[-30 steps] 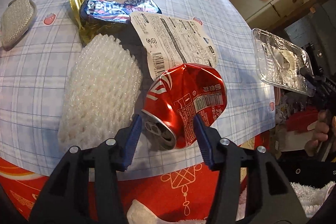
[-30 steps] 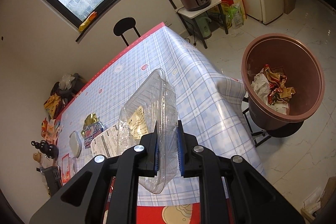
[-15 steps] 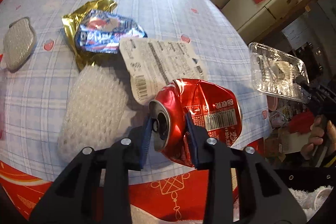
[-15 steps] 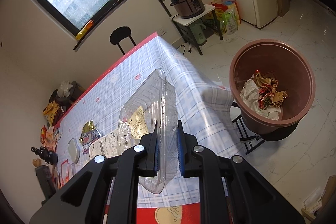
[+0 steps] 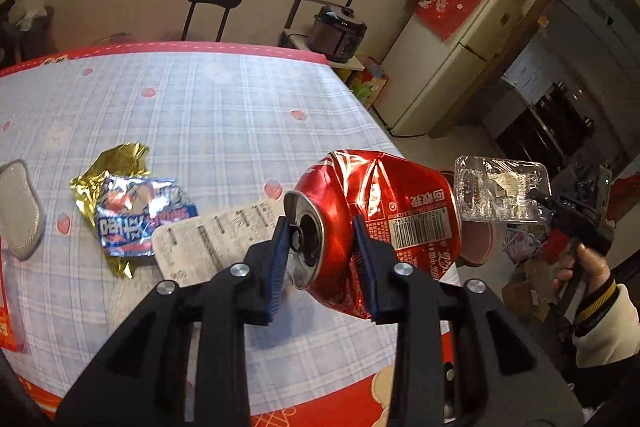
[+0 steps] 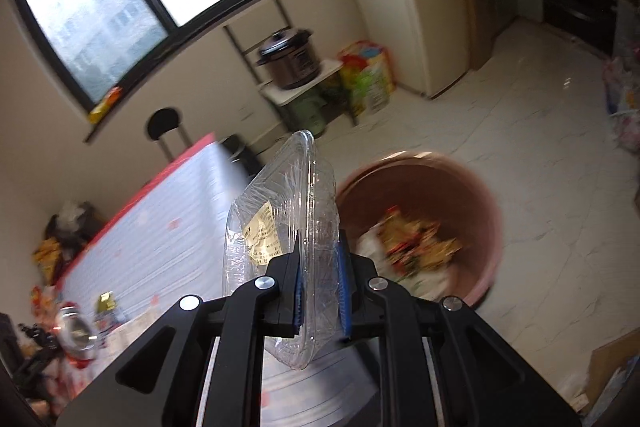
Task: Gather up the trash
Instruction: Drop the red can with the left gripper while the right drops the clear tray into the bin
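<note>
Checked tablecloth point(image 5: 224, 115) holds wrappers point(image 5: 136, 215); brown bin point(image 6: 476, 211) stands on tiled floor point(image 6: 540, 155).

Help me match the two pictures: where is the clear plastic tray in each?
Left wrist view: clear plastic tray at right of middle, beyond the red can, held by the right tool.
Right wrist view: tray at centre, clamped edge-on.
Shared landmark: the dark cooker under the window.
</note>
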Demonstrator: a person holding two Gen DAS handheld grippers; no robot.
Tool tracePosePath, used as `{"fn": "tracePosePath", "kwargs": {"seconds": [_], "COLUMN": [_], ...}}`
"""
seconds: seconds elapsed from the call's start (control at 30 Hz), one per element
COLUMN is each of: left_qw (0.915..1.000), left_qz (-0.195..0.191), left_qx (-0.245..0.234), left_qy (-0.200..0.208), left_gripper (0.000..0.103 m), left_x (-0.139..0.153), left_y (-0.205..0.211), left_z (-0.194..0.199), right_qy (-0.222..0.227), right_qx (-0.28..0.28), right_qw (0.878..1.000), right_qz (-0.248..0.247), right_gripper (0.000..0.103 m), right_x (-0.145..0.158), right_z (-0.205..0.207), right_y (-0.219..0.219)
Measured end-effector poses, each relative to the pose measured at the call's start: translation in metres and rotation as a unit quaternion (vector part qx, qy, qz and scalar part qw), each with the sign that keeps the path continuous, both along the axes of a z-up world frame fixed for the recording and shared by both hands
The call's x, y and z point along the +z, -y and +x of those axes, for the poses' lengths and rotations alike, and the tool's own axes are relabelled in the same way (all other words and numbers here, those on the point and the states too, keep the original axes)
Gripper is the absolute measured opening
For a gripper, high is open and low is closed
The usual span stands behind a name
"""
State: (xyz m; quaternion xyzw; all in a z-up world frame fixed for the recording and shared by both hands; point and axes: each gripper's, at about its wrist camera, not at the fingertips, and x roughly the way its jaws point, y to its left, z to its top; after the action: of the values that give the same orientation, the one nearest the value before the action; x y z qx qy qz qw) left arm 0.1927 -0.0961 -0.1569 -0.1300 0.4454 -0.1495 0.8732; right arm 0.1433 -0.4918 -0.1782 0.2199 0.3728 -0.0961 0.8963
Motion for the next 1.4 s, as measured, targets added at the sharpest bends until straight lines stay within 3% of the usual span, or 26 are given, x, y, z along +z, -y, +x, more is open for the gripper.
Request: {"fn": "tracePosePath", "kwargs": {"seconds": [0.13, 0.33, 0.4, 0.53, 0.6, 0.67, 0.87, 1.13, 1.17, 1.23, 1.27, 1.33, 1.4], "left_qw": [0.9996, 0.997, 0.9954, 0.9918, 0.9897, 0.9874, 0.979, 0.968, 0.9655, 0.9658, 0.9675, 0.9679, 0.9691], "left_qz": [0.004, 0.013, 0.014, 0.013, 0.012, 0.011, 0.011, 0.015, 0.007, -0.002, -0.011, -0.041, -0.039], "left_qx": [-0.026, -0.074, -0.092, -0.124, -0.139, -0.154, -0.202, -0.249, -0.258, -0.254, -0.245, -0.236, -0.231], "left_qy": [0.014, 0.021, 0.023, 0.029, 0.031, 0.033, 0.028, 0.025, 0.033, 0.051, 0.06, 0.075, 0.077], "left_gripper": [0.034, 0.034, 0.034, 0.034, 0.034, 0.034, 0.034, 0.035, 0.036, 0.065, 0.087, 0.089, 0.097], "left_x": [0.011, 0.015, 0.016, 0.018, 0.017, 0.016, 0.0, -0.026, -0.025, -0.021, -0.017, -0.007, 0.001], "left_y": [0.032, 0.083, 0.101, 0.135, 0.151, 0.168, 0.233, 0.332, 0.346, 0.363, 0.366, 0.362, 0.354], "left_z": [0.017, 0.039, 0.046, 0.055, 0.061, 0.064, 0.081, 0.112, 0.115, 0.121, 0.122, 0.124, 0.125], "right_qy": [-0.034, -0.058, -0.05, -0.022, -0.008, 0.002, 0.018, 0.011, 0.008, 0.003, 0.002, 0.004, 0.008], "right_qx": [-0.034, -0.059, -0.062, -0.049, -0.048, -0.05, -0.069, -0.099, -0.104, -0.114, -0.119, -0.123, -0.123], "right_qw": [0.996, 0.992, 0.993, 0.995, 0.995, 0.995, 0.993, 0.993, 0.993, 0.992, 0.991, 0.991, 0.991], "right_qz": [-0.081, -0.093, -0.09, -0.087, -0.086, -0.091, -0.089, -0.061, -0.062, -0.059, -0.057, -0.055, -0.054], "right_gripper": [0.015, 0.023, 0.048, 0.072, 0.091, 0.098, 0.098, 0.098, 0.098, 0.098, 0.098, 0.098, 0.098], "right_x": [-0.001, -0.014, -0.012, 0.003, 0.014, 0.024, 0.043, 0.041, 0.04, 0.037, 0.036, 0.035, 0.033], "right_z": [0.018, 0.031, 0.028, 0.013, 0.0, -0.013, -0.047, -0.097, -0.102, -0.111, -0.115, -0.121, -0.123], "right_y": [0.035, 0.067, 0.072, 0.075, 0.076, 0.074, 0.074, 0.089, 0.091, 0.095, 0.097, 0.098, 0.097]}}
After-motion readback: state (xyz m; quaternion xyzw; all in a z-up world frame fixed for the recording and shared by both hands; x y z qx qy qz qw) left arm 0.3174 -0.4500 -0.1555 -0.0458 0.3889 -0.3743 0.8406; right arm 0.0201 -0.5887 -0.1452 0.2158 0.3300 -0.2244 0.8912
